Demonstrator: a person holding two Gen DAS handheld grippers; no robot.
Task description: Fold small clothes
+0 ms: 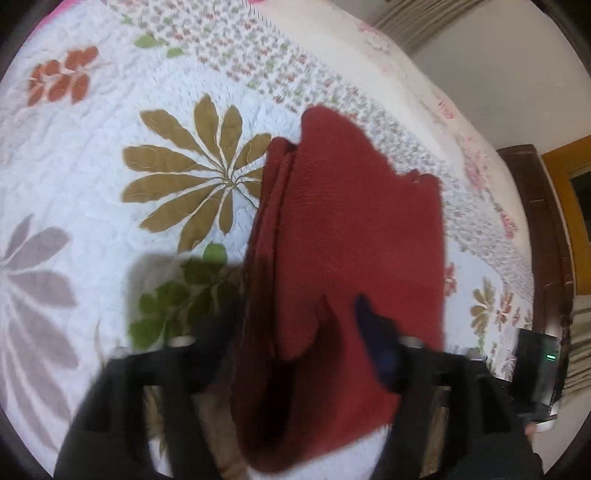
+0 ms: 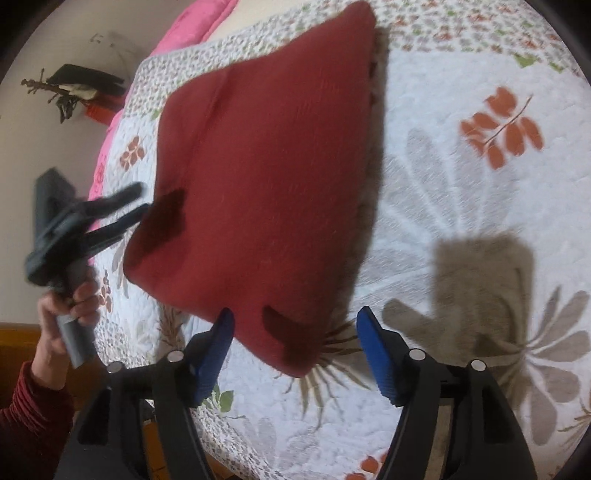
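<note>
A folded dark red garment (image 2: pixel 266 177) lies flat on the floral quilt (image 2: pixel 461 206). My right gripper (image 2: pixel 295 312) is open, its blue pads (image 2: pixel 373 350) either side of the garment's near corner without pinching it. In the right wrist view my left gripper (image 2: pixel 144 199) reaches in from the left, fingers apart at the garment's left edge. From the left wrist view the red garment (image 1: pixel 351 229) runs between the spread fingers of my left gripper (image 1: pixel 295 306), with its layered folded edge on the left side. This view is blurred.
The quilt (image 1: pixel 110 147) covers a bed. Pink bedding (image 2: pixel 192 29) lies at its far edge. A dark wooden bed end (image 1: pixel 543 229) and a black device with a green light (image 1: pixel 539 369) are at the right. A coat stand (image 2: pixel 70 92) stands by the wall. A hand (image 2: pixel 70 295) holds the left gripper's handle.
</note>
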